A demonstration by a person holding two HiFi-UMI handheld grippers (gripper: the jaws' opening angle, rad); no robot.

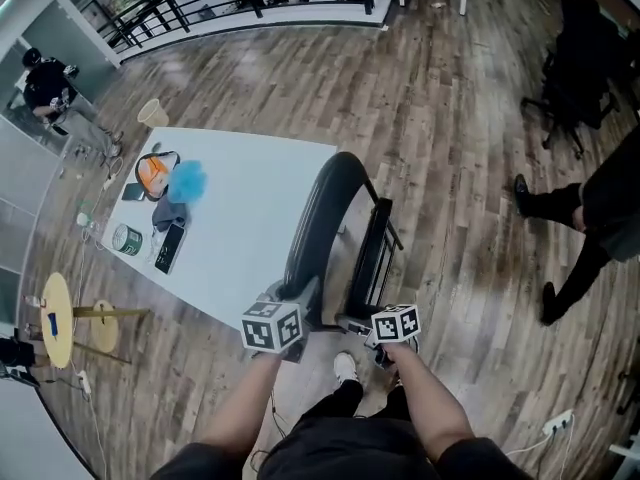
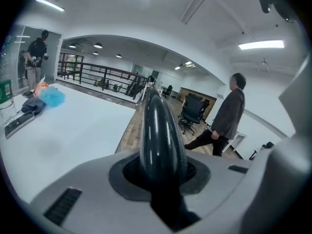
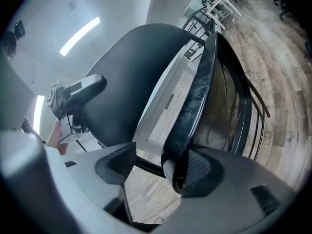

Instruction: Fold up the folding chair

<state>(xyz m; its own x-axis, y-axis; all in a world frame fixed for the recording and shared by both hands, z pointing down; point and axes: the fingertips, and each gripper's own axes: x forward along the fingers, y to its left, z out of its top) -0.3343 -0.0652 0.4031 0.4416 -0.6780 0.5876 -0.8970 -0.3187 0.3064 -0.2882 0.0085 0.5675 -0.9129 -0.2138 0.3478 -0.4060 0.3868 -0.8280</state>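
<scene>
Grips backrest rim [image 2: 158,130] of folding chair [image 1: 325,208] with left gripper [image 1: 300,296], jaws clamped. Holds jaws of right gripper [image 1: 358,325] wide apart around seat edge [image 3: 195,96], touching on one side only. Stands on wood floor [image 1: 450,118] beside white table [image 1: 250,238], long axis pointing away from both grippers.

the person is wearing a dark top [image 1: 330,453] with dark sleeves [image 1: 205,458] that are leaving the forearms bare, dark trousers [image 1: 345,400] and a white shoe [image 1: 345,368]. the left gripper [image 1: 298,296] and right gripper [image 1: 358,324] are showing pale grey moulded shells, each carrying a white cube [image 1: 272,326] printed with black square markers. dark ribbed pads [image 3: 209,172] are sitting in rounded recesses, and small dark slots [image 2: 63,206] are marking the grey shell.
</scene>
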